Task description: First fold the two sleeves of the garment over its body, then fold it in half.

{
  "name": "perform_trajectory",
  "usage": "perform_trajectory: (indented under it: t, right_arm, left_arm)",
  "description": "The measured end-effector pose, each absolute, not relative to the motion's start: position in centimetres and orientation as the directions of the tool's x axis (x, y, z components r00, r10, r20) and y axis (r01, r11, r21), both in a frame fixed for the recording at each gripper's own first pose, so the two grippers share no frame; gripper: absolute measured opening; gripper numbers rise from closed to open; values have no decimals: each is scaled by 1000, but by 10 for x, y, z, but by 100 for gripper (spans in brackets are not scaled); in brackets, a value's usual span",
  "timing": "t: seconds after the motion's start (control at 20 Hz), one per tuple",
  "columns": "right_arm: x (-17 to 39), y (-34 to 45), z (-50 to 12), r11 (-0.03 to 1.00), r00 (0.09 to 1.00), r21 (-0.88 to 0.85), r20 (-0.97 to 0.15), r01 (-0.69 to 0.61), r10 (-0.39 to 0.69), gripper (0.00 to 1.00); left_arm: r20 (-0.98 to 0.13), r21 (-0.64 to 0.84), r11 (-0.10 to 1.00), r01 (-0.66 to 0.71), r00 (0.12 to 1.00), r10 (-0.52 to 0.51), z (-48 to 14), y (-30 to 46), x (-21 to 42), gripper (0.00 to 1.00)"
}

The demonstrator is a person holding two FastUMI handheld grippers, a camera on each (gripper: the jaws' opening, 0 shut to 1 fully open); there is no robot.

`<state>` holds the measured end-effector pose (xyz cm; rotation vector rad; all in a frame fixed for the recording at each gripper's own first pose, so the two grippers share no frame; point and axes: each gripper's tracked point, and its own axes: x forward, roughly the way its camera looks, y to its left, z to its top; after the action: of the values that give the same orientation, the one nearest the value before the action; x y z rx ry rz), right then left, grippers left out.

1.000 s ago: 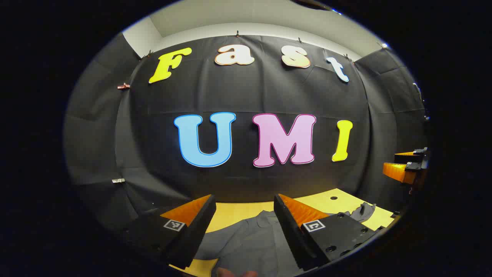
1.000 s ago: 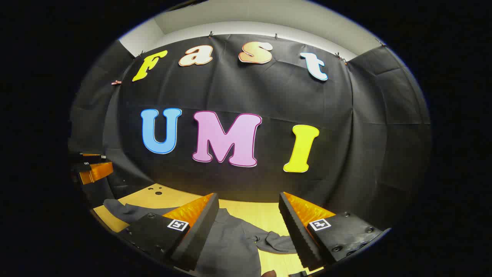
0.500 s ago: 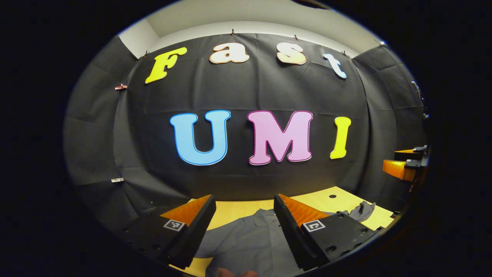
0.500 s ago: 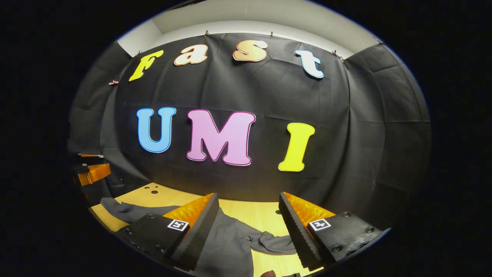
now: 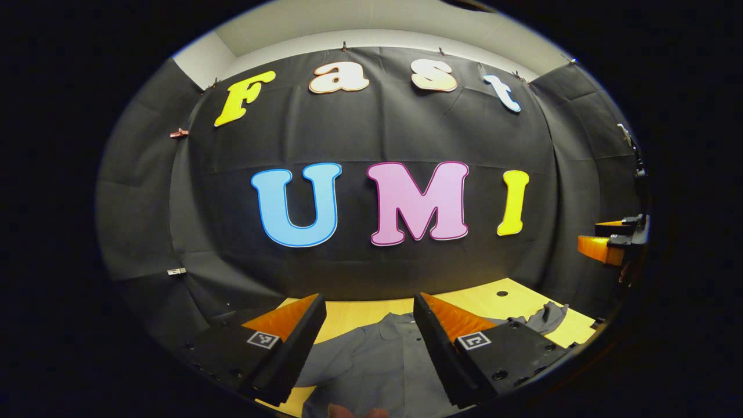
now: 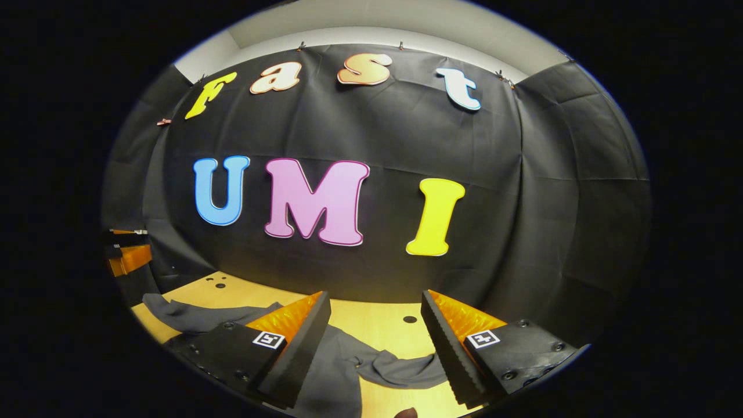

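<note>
While both tools gape empty above surface (image 6: 383,325), grey shirt (image 5: 371,366) lies unfolded, sleeve (image 6: 400,368) at 6 o'clock; all folds remain.

My left hand-held gripper (image 5: 370,325): two wedge-shaped fingers on black mounts, each mount with a square black-and-white marker tag and round screw holes. Inner finger faces ribbed. Right hand-held gripper (image 6: 375,325) has the same build: tags on both mounts, screws along the outer edges, sawtooth ribbing on the inner faces.
</note>
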<state>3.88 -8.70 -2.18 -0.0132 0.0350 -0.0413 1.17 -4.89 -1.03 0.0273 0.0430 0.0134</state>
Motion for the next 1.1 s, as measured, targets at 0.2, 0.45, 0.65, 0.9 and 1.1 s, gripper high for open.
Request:
perform_trajectory:
  t: [0.2,0.45,0.65,0.9,1.1]
  right_arm:
    - [67,-134,-54,998,992,-2,-104,64,-64,98]
    - [107,-190,-120,996,975,-4,-205,88,-87,98]
    - [140,-230,-201,992,936,21,-335,122,-108,98]
    - [166,-271,-279,986,881,26,-453,164,-134,98]
    - [174,-288,-348,987,815,13,-566,161,-126,98]
  left_arm:
    - [-57,23,999,-29,998,30,-17,-61,19,95]
    - [-79,31,998,-61,995,64,-24,-74,24,95]
    - [-107,31,995,-95,989,98,-28,-84,25,96]
    - [-140,57,990,-132,980,139,-31,-95,19,95]
    - [-165,53,987,-152,973,159,-34,-101,11,95]
